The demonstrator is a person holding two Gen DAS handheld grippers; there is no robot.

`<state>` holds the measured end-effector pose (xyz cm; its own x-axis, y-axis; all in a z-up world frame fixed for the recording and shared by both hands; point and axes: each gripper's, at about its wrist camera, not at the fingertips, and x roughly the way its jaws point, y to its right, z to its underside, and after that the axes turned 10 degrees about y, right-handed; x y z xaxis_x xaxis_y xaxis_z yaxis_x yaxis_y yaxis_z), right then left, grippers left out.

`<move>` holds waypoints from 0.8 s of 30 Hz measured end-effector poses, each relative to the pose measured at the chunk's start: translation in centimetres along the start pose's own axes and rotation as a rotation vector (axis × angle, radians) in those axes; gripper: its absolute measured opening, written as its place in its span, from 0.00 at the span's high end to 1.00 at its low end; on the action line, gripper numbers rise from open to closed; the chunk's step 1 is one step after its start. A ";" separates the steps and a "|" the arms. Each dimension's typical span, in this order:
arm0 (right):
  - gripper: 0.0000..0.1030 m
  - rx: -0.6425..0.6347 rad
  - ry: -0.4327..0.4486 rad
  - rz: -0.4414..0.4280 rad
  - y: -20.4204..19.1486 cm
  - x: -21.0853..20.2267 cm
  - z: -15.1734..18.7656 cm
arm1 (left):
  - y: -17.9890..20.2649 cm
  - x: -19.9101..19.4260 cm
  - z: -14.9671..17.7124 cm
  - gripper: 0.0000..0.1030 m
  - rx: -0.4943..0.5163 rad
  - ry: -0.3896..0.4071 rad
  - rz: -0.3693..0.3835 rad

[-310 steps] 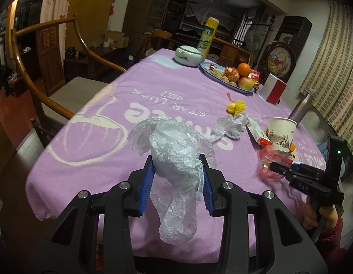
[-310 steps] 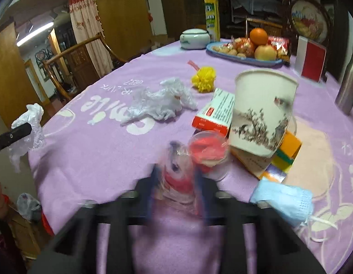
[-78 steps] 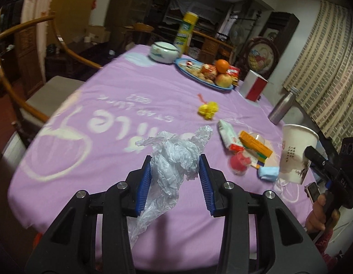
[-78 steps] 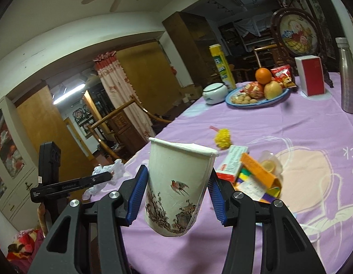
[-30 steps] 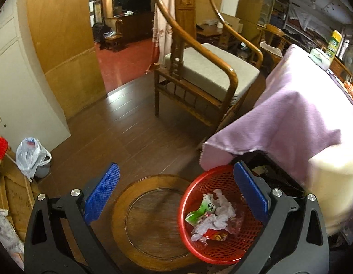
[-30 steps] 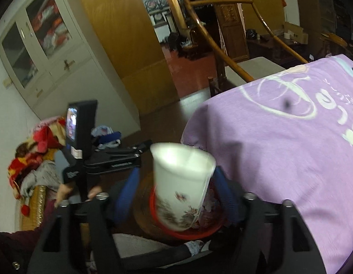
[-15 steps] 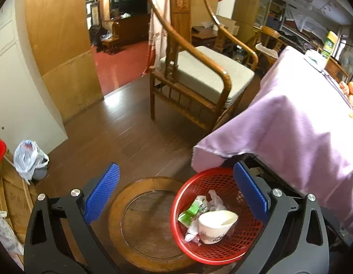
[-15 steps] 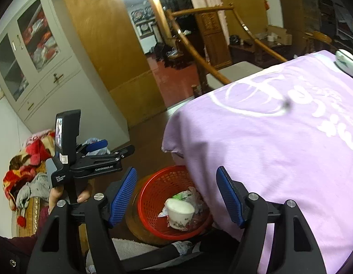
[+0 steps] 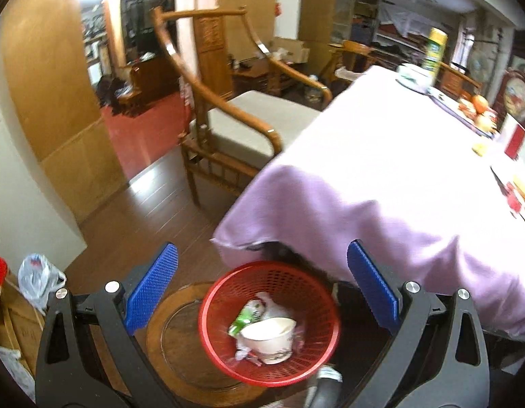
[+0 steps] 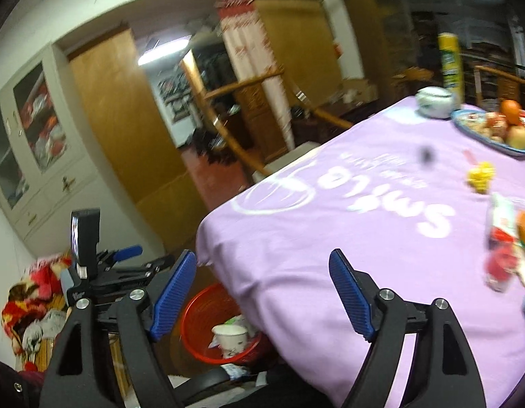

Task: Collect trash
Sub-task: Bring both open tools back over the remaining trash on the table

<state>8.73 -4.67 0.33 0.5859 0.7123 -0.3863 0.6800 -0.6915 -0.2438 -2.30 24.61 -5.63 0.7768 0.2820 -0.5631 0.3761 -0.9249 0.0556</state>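
1. Trash (image 9: 262, 326) in the left view lies in the red basket (image 9: 316, 292), bottom centre; my left tongs (image 9: 262, 289) stand spread, empty.
2. Right view: my right tongs (image 10: 262, 292), just widened, hold nothing. A wrapper (image 10: 500, 217) at right looks light and crinkly; I'd pinch its middle.

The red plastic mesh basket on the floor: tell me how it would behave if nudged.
The red plastic mesh basket probably slides easily: it looks thin-walled and perforated, holding only a white paper cup and wrappers. Sitting on a smooth round wooden board, it may skid rather than tip.
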 end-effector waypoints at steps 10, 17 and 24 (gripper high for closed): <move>0.15 0.099 0.191 0.198 9.0 -11.1 0.9 | 11.5 -1.5 -0.9 0.07 0.192 0.010 0.127; 0.13 0.197 0.257 0.380 16.6 -16.9 3.4 | 19.9 -0.4 -1.4 0.07 0.300 0.005 0.239; 0.10 0.256 0.253 0.495 21.7 -17.6 4.8 | 29.0 2.1 -1.8 0.07 0.404 -0.032 0.350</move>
<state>11.11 -32.80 -2.44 0.9133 0.2834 -0.2926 0.1908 -0.9322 -0.3075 11.18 -1.19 -3.68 0.8026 -0.0631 -0.5932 -0.1321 -0.9885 -0.0736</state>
